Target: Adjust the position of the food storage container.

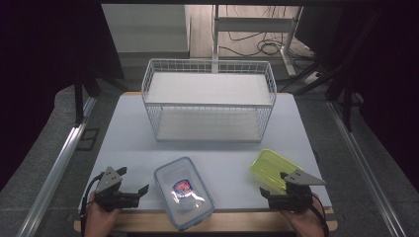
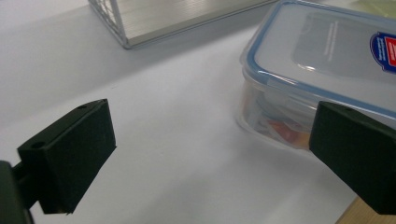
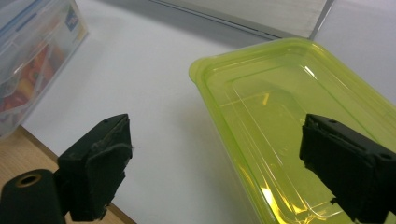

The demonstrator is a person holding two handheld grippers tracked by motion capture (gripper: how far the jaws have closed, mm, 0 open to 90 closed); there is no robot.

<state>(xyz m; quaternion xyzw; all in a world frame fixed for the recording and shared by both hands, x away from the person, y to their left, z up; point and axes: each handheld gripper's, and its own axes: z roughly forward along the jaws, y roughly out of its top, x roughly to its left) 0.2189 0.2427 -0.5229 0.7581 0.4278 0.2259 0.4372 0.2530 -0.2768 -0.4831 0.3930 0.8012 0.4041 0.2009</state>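
Two boxes sit at the near edge of the white table (image 1: pixel 123 128), one by each gripper. The clear box (image 1: pixel 184 193) has a blue-rimmed lid with a red and blue sticker on top, and you can see colourful things inside it. It lies flat, in the middle of the near edge. The left gripper (image 1: pixel 132 193) is just to the left of it, low over the table. Its jaws are spread wide apart and nothing is between them. In the left gripper view one jaw is right in front of the clear box's side, but I cannot tell if it touches.

The green box (image 1: pixel 271 168) is see-through and lies flat on the right side of the table. The right gripper (image 1: pixel 276 192) is at its near end. Its jaws are spread wide too and pinch nothing. In the right gripper view one jaw hangs over the green box and the other is over the bare table.

Behind both boxes stands a white wire basket (image 1: pixel 208 101), well apart from them.
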